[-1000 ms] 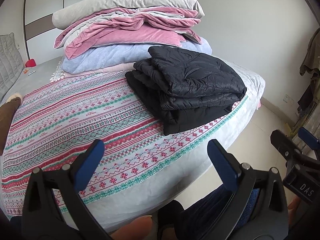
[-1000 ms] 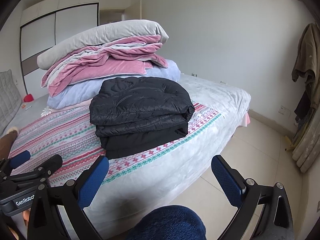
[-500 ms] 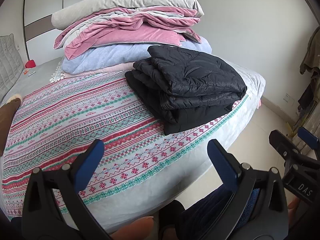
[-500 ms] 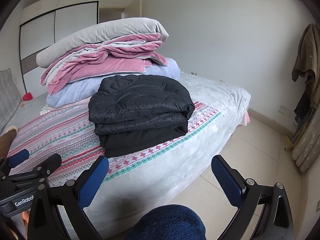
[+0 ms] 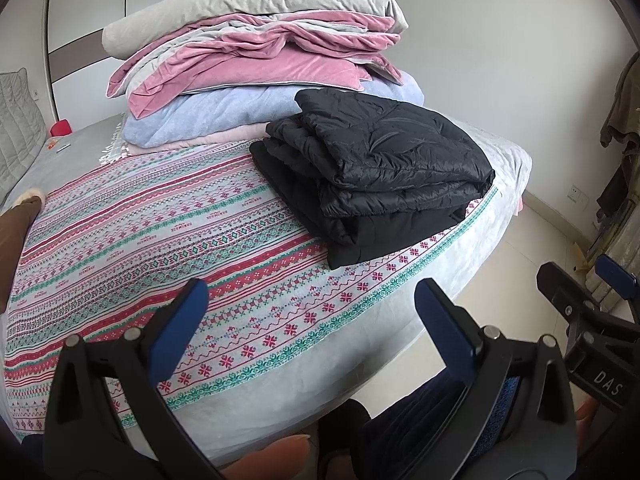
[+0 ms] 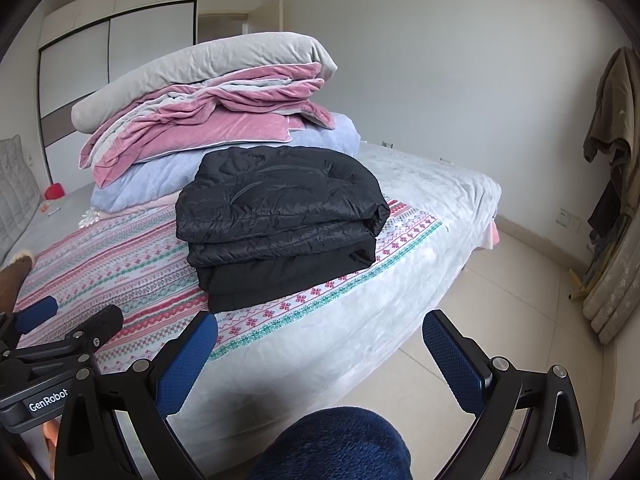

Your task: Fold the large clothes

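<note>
Left gripper (image 5: 308,304) spread wide, blue pads (image 5: 182,322) well apart, nothing between them, hovering above the near edge of the patterned bedspread (image 5: 132,240). "GenRobot" printed in white on its black body, readable at the lower left of the right wrist view (image 6: 48,394). Right gripper (image 6: 320,340) likewise spread wide, blue pads (image 6: 452,362) holding nothing, poised over the bed's corner and the tiled floor (image 6: 500,280). "DAS" lettered in grey on its body, seen at the lower right of the left wrist view (image 5: 608,378); rest of that word cut off by the frame edge.

Beyond both grippers, apart from them: folded black puffer jacket (image 6: 276,216), quilted and glossy, stacked in several layers, lying flat on the bedspread near the bed's right edge. Same jacket in the left wrist view (image 5: 380,168), folds facing the camera. Just behind it, touching or nearly so, a tall pile of folded bedding (image 5: 256,64): grey quilt on top, pink velvet layers beneath, pale blue blanket under those. Bedspread striped in red, teal and white snowflake bands, small repeated lettering in some stripes too fine to read. Grey sheet (image 6: 432,184) past the jacket. White sliding wardrobe (image 6: 112,64) at the back left. Olive garment (image 6: 612,108) hanging at the far right wall. Navy fleece-clad knee (image 6: 332,444) at the bottom centre.
</note>
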Motion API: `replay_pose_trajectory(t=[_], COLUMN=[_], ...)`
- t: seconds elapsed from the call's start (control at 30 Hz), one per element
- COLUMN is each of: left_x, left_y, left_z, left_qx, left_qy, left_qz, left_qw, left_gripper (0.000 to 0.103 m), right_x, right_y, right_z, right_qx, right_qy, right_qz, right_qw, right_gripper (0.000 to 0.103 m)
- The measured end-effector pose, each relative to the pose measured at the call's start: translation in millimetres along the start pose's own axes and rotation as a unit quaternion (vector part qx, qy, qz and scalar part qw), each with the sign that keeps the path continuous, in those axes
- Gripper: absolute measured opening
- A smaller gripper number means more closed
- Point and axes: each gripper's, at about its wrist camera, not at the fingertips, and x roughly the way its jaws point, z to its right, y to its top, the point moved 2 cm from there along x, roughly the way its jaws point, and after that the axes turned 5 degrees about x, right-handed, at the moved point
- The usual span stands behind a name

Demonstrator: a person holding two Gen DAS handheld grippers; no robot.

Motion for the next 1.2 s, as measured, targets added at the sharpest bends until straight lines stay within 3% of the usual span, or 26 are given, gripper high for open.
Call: replay_pose_trajectory(t=[0.57,1.2], left_x=[-1.9,-7.5], left_y=[-4.0,-5.5], left_z=[4.2,4.7], left_qx=[0.009,0.017], left_qy=[-0.021,-0.020], left_qz=[-0.003,0.004], left_qw=[0.9997,0.9996], left_gripper=[0.102,0.102], right_x=[-0.5,-2.4], right_y=[0.2,-1.8], right_z=[1.8,3.0], right_qx=[0.001,0.000], right_qy=[-0.006,-0.009], right_qz=[0.003,0.003], right_qw=[1.000,1.000], right_gripper=[0.103,0.103])
